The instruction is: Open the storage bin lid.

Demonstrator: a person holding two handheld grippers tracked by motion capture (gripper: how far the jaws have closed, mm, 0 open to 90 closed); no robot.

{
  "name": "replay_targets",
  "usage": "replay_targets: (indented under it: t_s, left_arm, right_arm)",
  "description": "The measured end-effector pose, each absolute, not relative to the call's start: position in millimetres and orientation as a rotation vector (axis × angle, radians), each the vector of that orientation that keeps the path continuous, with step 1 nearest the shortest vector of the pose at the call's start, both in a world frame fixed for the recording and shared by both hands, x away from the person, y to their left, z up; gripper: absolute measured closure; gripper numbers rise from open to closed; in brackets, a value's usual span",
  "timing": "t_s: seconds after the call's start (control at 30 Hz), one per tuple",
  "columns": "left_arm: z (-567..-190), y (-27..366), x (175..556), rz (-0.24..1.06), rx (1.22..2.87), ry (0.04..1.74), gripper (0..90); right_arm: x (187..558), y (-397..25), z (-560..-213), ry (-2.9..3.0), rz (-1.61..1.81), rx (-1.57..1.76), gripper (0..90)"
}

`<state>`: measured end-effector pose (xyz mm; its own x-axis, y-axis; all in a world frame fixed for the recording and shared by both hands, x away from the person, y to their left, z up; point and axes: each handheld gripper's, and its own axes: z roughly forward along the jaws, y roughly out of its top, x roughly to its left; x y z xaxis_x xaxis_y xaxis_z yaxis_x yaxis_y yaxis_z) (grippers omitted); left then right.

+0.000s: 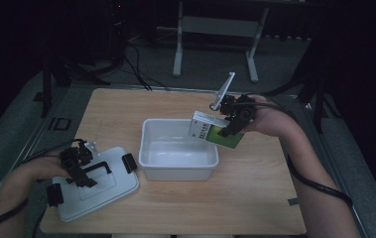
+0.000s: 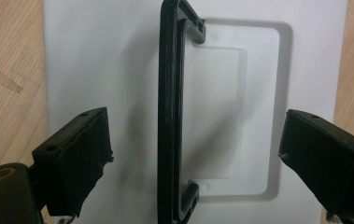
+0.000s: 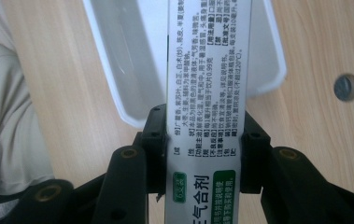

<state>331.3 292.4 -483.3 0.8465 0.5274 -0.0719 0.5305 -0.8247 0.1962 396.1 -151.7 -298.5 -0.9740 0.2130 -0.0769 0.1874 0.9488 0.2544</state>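
- The right gripper [image 1: 232, 121] holds a flat white and green cardboard box printed with small text [image 1: 215, 130], its jaws clamped on the box's two narrow sides.
- In the right gripper view the box [image 3: 206, 93] runs straight up between the jaws, its far end reaching out over the bin.
- In the high view the box hangs tilted above the right rim of the open white rectangular plastic bin [image 1: 148, 163], which stands mid-table on the light wooden table top [image 1: 255, 198].
- The left gripper [image 1: 79, 168] hovers over the pale grey plastic lid with black side latches [image 1: 111, 191], lying flat at the table's near left corner.
- Its jaws stand wide apart, one on each side of the lid's black bar handle [image 2: 170, 112], touching neither handle nor lid [image 2: 95, 56].
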Motion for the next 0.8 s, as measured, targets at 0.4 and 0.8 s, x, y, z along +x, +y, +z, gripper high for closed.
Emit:
replay_targets:
  t_s: [0.4, 0.8]
  left_arm:
    - [-486.7, 292.2, 330.9, -0.032, 2.819, 0.820, 9.1]
    - [-488.1, 294.8, 329.7, -0.033, 2.820, 0.832, 9.2]
  right_arm:
    - [393.6, -114.2, -306.6, 3.032, 0.386, 0.164, 63.2]
    - [396.6, -92.5, -327.7, 3.073, 0.348, 0.091, 63.1]
